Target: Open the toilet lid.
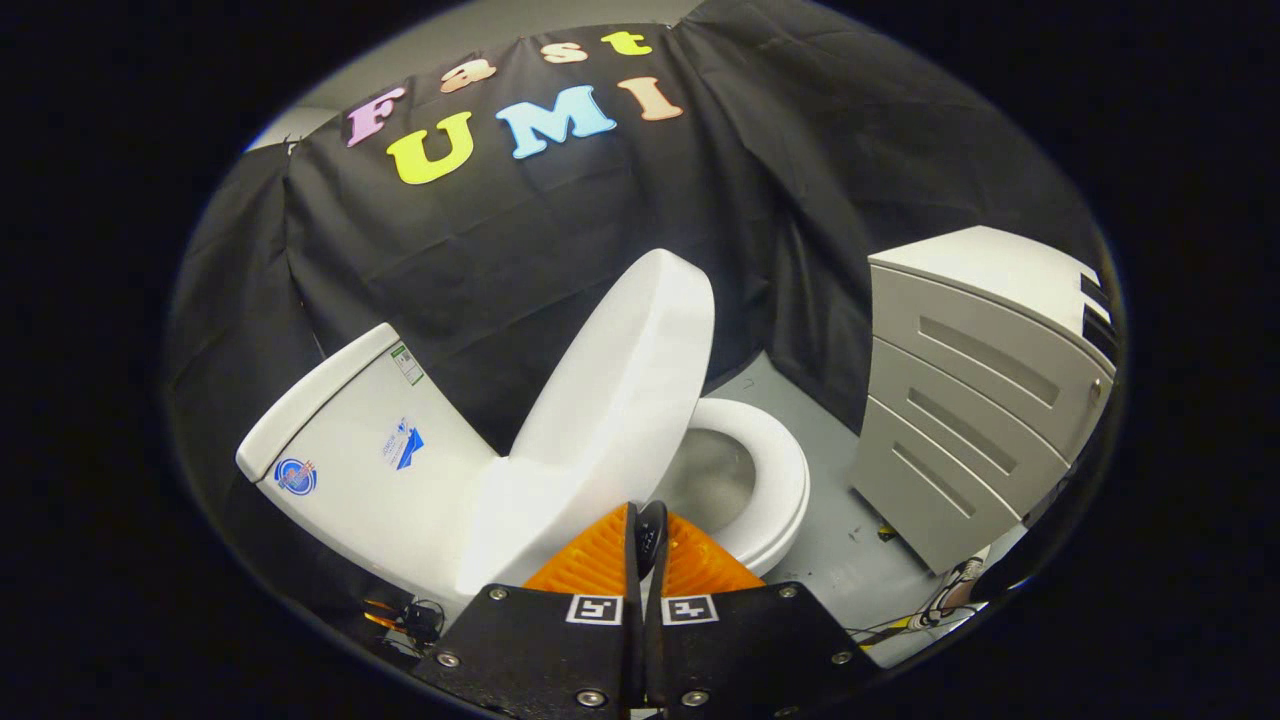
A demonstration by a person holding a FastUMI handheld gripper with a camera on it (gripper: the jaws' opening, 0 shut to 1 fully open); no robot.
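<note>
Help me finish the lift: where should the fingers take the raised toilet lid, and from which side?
Best bet is the lid's free rim, up away from the hinge, approached from the open bowl side. The rim is thin enough to pinch, and the tank blocks its back. The gripper's fingers are closed, so open them first.

My tool (640, 520) has its fingers closed together with nothing between them. Just ahead of it the toilet lid (615, 390) stands raised, tilted back toward the tank (360, 440), leaving the seat (775, 475) and bowl uncovered. A grey drawer cabinet (975, 400) stands beyond the seat.
</note>
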